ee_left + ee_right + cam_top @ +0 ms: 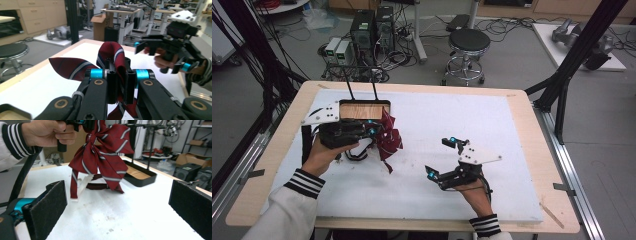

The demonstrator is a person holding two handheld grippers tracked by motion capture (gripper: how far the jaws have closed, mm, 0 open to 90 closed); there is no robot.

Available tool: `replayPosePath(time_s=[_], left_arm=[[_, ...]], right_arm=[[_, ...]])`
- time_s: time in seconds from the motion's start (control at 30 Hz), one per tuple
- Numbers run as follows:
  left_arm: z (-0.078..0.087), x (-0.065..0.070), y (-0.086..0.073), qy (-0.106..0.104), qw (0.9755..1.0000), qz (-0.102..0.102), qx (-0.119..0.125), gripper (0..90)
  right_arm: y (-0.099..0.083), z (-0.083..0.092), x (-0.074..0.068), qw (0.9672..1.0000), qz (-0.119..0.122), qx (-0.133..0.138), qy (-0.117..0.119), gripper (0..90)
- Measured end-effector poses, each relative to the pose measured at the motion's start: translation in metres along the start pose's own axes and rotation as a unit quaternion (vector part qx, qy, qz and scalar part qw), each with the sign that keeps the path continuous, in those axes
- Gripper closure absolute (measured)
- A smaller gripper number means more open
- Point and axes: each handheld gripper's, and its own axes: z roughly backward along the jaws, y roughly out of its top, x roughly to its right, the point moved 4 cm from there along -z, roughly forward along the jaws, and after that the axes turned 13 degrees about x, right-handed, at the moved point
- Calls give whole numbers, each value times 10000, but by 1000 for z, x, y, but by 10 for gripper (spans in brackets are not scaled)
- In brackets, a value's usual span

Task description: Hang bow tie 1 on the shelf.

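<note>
My left gripper [119, 75] clenched on a red striped bow tie [105, 157], wooden-floored black tray [364, 110] just beyond it, nothing visible inside, my right gripper [447, 157] released, well apart

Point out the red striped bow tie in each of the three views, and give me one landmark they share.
High view: the red striped bow tie hangs left of centre, clamped in the left gripper.
Left gripper view: centre, pinched between the closed jaws.
Right gripper view: top centre, dangling over the table.
Shared landmark: the white table mat.
</note>
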Motion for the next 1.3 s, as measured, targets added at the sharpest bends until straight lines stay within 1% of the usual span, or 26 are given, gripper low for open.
replayPosePath(time_s=[0.03,0.07,0.1,0.13,0.17,0.2,0.23,0.27,0.33,0.4,0.53,0.6,0.63,0.67,0.7,0.73,0.8,0.87,0.97,1.0,1.03,1.07,1.2,1.3], left_arm=[[1,-2,1,35,10000,-1,18,851],[2,-4,2,73,10000,-35,37,851],[3,-5,3,120,9999,-35,80,851],[5,-7,3,155,9998,-64,79,851],[7,-9,4,187,9998,-78,71,851],[8,-11,4,217,9997,-85,76,851],[10,-12,5,240,9996,-94,92,851],[12,-14,7,273,9995,-112,108,851],[15,-18,9,375,9991,-137,146,851],[18,-22,12,475,9986,-176,180,851],[25,-28,18,645,9973,-246,234,851],[28,-31,21,742,9965,-286,259,851],[30,-32,22,797,9960,-284,282,851],[32,-33,23,848,9955,-288,299,852],[34,-35,23,901,9950,-293,300,851],[35,-36,24,941,9946,-310,296,851],[38,-37,24,982,9942,-336,298,851],[40,-39,26,1053,9932,-370,323,851],[45,-43,28,1163,9917,-386,397,851],[46,-44,29,1185,9913,-402,411,852],[48,-46,29,1218,9907,-437,413,851],[49,-46,30,1255,9901,-463,426,851],[53,-51,33,1356,9887,-512,389,851],[57,-53,35,1447,9871,-549,415,851]], right_arm=[[0,5,0,10000,-11,17,-33,8],[0,14,2,9999,24,48,-152,8],[-1,19,3,9998,33,55,-196,8],[-1,19,3,9998,33,55,-196,8],[-1,23,4,9997,1,73,-253,8],[-3,33,7,9992,-8,166,-374,8],[-3,33,7,9992,-8,166,-374,8],[-3,38,7,9987,-55,223,-444,8],[-6,47,10,9980,-46,240,-582,8],[-8,55,13,9968,-45,322,-724,8],[-12,69,18,9946,-55,350,-974,8],[-14,76,21,9929,-10,378,-1126,8],[-14,79,21,9925,-39,369,-1164,8],[-15,82,23,9916,-11,419,-1222,8],[-15,85,23,9909,-49,456,-1266,8],[-16,88,26,9901,4,493,-1315,8],[-17,91,27,9894,-29,462,-1379,8],[-17,95,29,9884,-24,503,-1429,8],[-17,98,32,9870,47,516,-1518,8],[-18,99,32,9869,0,511,-1530,8],[-18,100,33,9864,43,534,-1557,8],[-18,100,33,9860,6,527,-1585,8],[-19,102,36,9843,81,548,-1677,8],[-20,102,35,9832,63,553,-1738,8]])
